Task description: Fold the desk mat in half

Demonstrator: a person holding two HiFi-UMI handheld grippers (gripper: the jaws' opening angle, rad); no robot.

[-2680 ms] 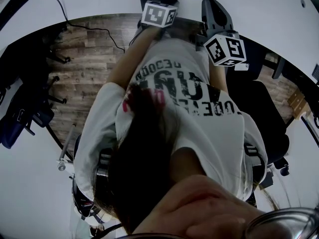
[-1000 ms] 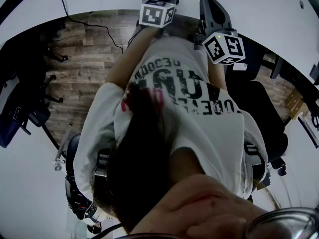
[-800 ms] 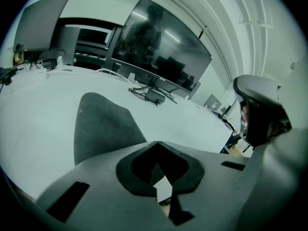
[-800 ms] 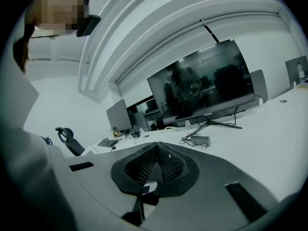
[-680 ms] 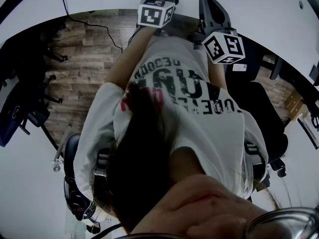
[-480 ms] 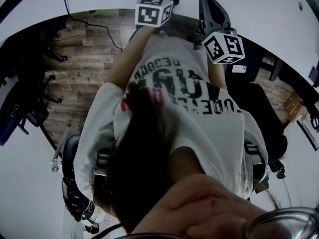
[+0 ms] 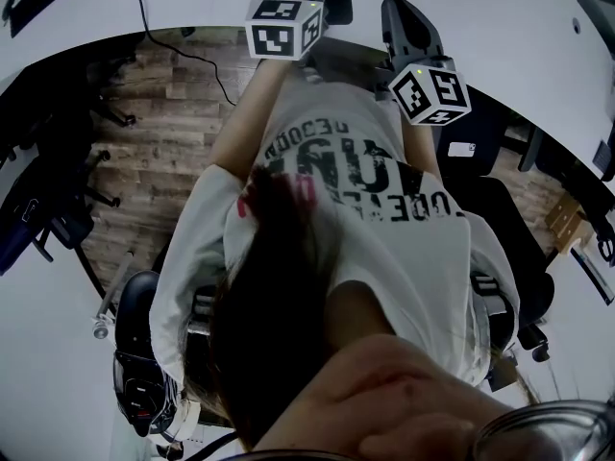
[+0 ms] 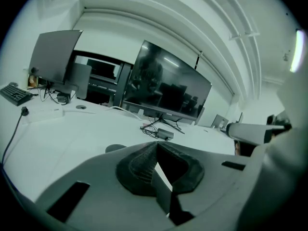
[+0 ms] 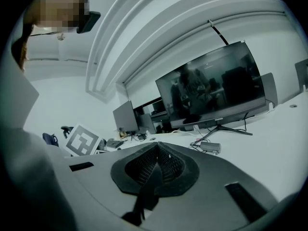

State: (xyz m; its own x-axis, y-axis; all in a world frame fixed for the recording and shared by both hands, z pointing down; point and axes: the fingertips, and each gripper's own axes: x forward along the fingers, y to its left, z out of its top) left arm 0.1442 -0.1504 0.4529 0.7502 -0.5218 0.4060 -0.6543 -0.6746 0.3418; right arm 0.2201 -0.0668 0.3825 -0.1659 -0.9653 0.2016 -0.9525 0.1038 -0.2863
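Left gripper (image 8: 157,144): black ribbed pads (image 8: 137,170) pressed together at tips, nothing pinched. Right gripper (image 9: 156,147): pads likewise closed tip to tip; dark strip in slit behind them, nature unclear. Both aimed across white tabletop (image 8: 67,129) toward wide dark flat-screen monitor (image 8: 168,88) on thin stand, small dark box (image 8: 164,134) with cables at its foot. Desk mat: not made out in any view.

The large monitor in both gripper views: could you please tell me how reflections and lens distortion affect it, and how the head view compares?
Left gripper view: the monitor mirrors dim room shapes on its dark screen, and the ceiling lines bow strongly. Right gripper view: the same dull reflections, the picture tilted, black corners. Head view: dim, curved at the edges, the desk washed out white.
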